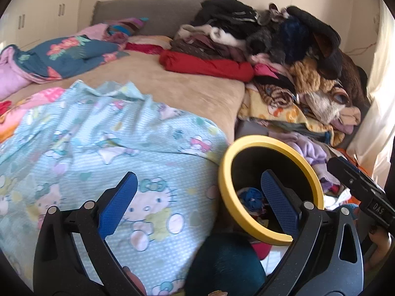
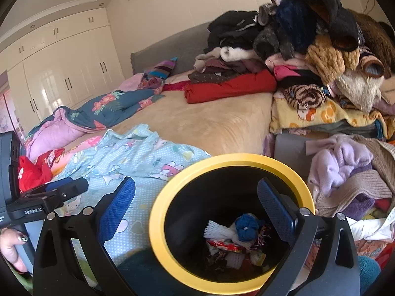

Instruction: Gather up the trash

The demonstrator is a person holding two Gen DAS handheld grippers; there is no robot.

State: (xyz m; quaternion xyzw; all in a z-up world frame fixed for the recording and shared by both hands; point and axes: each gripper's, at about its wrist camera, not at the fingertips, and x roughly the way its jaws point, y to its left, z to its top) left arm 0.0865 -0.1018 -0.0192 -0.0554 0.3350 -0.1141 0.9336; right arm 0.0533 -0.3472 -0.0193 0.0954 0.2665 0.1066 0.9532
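A black bin with a yellow rim (image 2: 158, 207) stands beside the bed; it also shows in the left wrist view (image 1: 223, 187). Inside lie a blue crumpled ball (image 2: 246, 227), white foam netting (image 2: 218, 230), a red wrapper (image 2: 226, 246) and other scraps. My right gripper (image 2: 197, 207) is open and empty, hovering over the bin mouth. My left gripper (image 1: 200, 202) is open and empty, over the bed edge with its right finger over the bin. The right gripper's body (image 1: 360, 185) shows at the right of the left wrist view.
A light blue Hello Kitty sheet (image 1: 103, 148) covers the near bed. A beige blanket (image 2: 197, 120) lies behind it. A tall heap of clothes (image 2: 321, 56) stands at the right. White wardrobes (image 2: 61, 74) line the far left wall.
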